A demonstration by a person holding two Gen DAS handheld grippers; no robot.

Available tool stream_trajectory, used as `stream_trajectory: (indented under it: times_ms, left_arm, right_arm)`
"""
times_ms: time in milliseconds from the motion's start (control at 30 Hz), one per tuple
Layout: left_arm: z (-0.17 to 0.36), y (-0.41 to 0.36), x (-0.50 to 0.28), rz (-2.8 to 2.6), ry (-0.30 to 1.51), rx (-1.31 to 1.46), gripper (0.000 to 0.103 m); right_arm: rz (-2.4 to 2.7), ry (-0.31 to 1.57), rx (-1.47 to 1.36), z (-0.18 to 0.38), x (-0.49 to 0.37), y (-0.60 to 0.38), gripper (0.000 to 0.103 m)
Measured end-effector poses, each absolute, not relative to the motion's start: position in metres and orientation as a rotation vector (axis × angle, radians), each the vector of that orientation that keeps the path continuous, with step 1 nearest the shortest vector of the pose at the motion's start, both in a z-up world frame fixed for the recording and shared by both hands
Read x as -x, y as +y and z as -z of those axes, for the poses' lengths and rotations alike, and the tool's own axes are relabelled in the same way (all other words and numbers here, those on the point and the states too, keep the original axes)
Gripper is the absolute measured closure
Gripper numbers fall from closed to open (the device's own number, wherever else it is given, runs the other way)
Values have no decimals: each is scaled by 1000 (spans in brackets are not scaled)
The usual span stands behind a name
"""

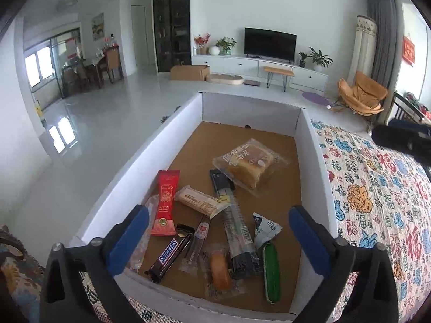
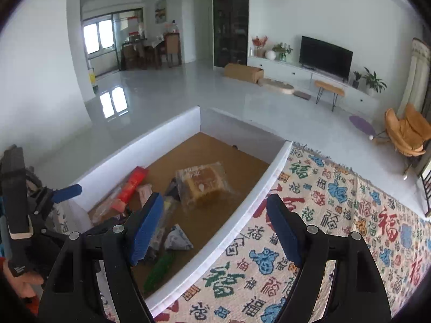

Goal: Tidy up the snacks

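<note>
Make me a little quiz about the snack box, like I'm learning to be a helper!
1. True or false: the Snickers bar lies inside the white box.
2. Which is nearest the box's far wall? A) bread packet B) green stick C) red packet
3. Fill in: the left gripper holds ____.

Key: 1 true. 2 A. 3 nothing, it is open.

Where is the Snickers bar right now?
In the left wrist view, the Snickers bar lies inside the white box, near its front-left corner, just below the red packet and beside a clear-wrapped stick.
</note>
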State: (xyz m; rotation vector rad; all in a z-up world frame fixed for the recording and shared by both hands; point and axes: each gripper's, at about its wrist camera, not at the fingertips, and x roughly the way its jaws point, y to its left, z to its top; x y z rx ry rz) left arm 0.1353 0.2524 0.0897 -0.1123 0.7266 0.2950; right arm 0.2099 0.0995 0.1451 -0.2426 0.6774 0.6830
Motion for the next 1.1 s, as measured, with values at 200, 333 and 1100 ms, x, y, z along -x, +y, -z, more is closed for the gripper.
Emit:
stream_trajectory:
  times_ms: [200, 333, 1100]
  left_arm:
    - [-90, 254, -125, -436, 734, 46, 0]
    - [-91, 260, -116, -408, 727, 99, 0]
    - [-106, 259, -101, -435, 700, 69, 0]
  right_arm:
    - [-695, 693, 267, -131, -189, 100, 21]
    - [-703, 686, 286, -124, -179, 104, 21]
    - [-716, 780, 217, -110, -171, 117, 21]
